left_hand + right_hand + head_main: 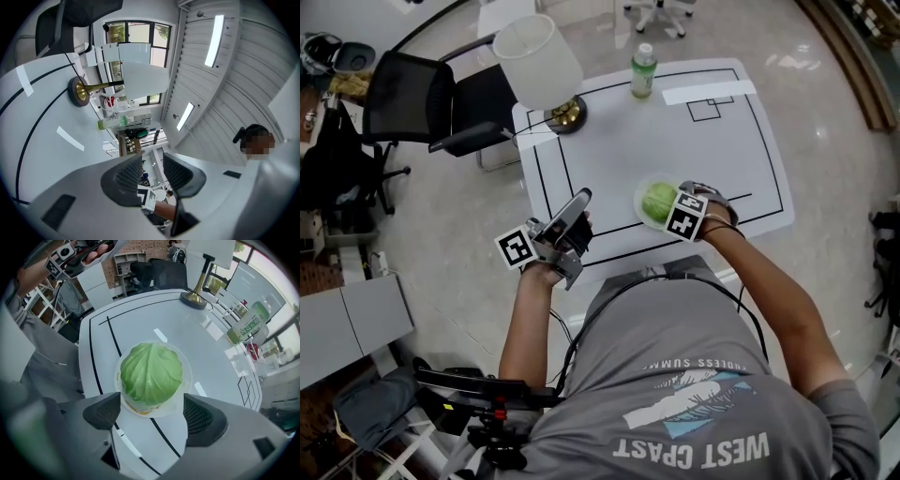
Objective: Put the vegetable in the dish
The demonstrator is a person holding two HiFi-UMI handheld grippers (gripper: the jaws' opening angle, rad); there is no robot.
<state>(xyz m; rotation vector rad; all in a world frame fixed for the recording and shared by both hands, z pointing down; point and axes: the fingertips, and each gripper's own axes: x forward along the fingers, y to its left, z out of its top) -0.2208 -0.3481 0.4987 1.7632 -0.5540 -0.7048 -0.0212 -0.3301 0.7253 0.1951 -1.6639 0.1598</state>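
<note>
A green cabbage sits in a round white dish near the front edge of the white table. My right gripper is just behind it, on the near side. In the right gripper view the cabbage fills the dish directly ahead of the right gripper, which is open, with a jaw on either side and apart from the cabbage. My left gripper is held up off the table's front left edge. In its own view the left gripper is open by a narrow gap and holds nothing.
A lamp with a brass base stands at the back left, and a green bottle at the back middle. Black lines and a white tape strip mark the tabletop. A black chair stands left of the table.
</note>
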